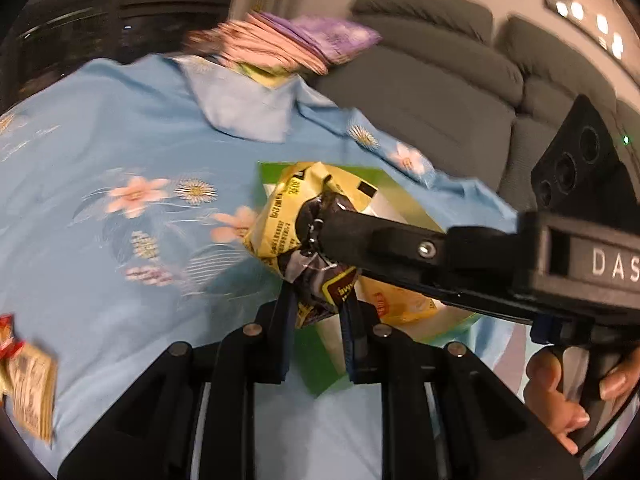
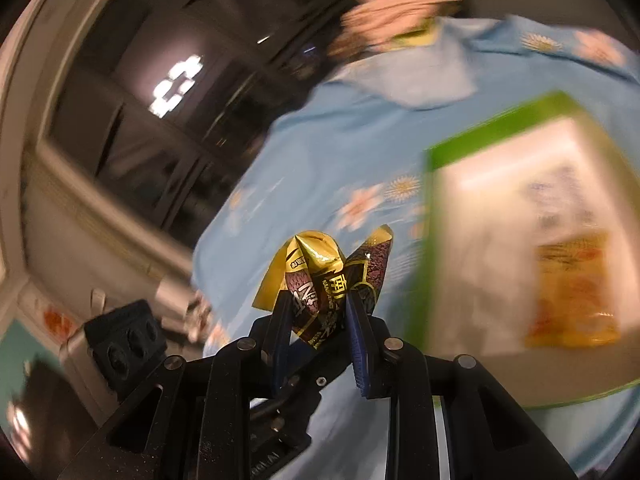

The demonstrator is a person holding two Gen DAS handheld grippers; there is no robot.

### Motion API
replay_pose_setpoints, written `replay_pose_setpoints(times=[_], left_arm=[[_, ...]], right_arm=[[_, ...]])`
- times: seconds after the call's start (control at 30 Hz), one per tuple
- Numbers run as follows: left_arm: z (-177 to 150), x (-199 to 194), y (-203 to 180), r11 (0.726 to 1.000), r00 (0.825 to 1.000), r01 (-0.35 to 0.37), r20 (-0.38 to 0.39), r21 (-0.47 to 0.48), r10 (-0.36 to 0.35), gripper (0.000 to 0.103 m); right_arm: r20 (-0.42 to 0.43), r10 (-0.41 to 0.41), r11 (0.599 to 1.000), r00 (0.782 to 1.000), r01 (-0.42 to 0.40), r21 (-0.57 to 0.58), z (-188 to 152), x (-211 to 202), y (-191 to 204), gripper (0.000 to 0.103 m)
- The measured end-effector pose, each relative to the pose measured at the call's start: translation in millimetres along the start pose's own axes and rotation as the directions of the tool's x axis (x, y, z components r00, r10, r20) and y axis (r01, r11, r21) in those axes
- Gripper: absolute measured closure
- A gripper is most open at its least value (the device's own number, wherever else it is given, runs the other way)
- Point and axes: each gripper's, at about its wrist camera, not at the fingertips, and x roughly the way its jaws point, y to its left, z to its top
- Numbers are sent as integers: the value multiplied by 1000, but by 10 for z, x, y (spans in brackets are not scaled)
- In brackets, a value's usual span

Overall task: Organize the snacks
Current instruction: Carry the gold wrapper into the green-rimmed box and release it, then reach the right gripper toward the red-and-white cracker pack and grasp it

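Left wrist view: both grippers clamp one crumpled yellow-and-brown snack packet, left gripper below, right gripper from the side. The green-rimmed box beneath is mostly hidden; the right wrist view is blurred.

Both grippers: black plastic linkage frames w/ round silver pivot pins, dark blue finger pads. Left gripper shows 4 pins across the links. Right gripper has the same build, plus small screws on the centre plate below the fingers. From the left cam, right unit's body is a black block w/ white "DAS" lettering, a silver screw on the finger arm, a 3-lens black module on top, and a pistol-type handle in the person's hand.
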Motion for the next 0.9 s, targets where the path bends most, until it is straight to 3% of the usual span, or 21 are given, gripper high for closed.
replay_pose_setpoints(times=[0.13,0.2,0.23,0.27,0.3,0.33,0.37,0.43,0.5,0.57,0.63,0.77,0.9], left_arm=[[60,349,-204,999,997,33,-65,28,-31,83],[80,479,-254,999,996,17,-89,39,-13,80],[80,506,-285,999,995,-6,-97,44,10,65],[74,508,-296,998,994,-40,-101,54,45,30],[44,462,-331,997,995,-40,-91,59,45,16],[23,394,-317,997,996,-54,-66,61,58,11],[5,334,-295,994,995,-95,-36,56,97,2],[-26,97,-145,995,993,-104,60,-1,104,0],[-37,-81,30,995,993,-76,86,-67,81,0],[-76,-239,191,991,992,-80,85,-104,89,1],[-161,-433,323,984,985,-124,107,-131,138,1],[-419,-886,651,953,953,-236,146,-190,266,0],[-786,-1363,1009,916,927,-277,169,-290,334,0]], right_arm=[[42,-81,995,996,78,68,55,-132,-311,74],[48,-139,988,989,135,76,70,-149,-395,74],[49,-174,981,984,169,95,70,-149,-436,72],[49,-187,976,981,180,126,76,-198,-466,68],[49,-187,976,981,180,126,76,-198,-466,60],[50,-184,974,982,175,142,92,-229,-486,35],[59,-166,975,984,155,162,91,-262,-469,26],[128,-108,979,986,82,189,78,-416,-406,1],[223,-73,984,972,34,177,79,-564,-311,0],[240,-67,987,968,29,156,79,-620,-190,0],[203,-60,990,977,33,137,102,-514,-104,0],[96,-17,997,995,10,80,1,-174,148,0],[-45,7,1000,999,-9,-27,-207,330,490,0]])
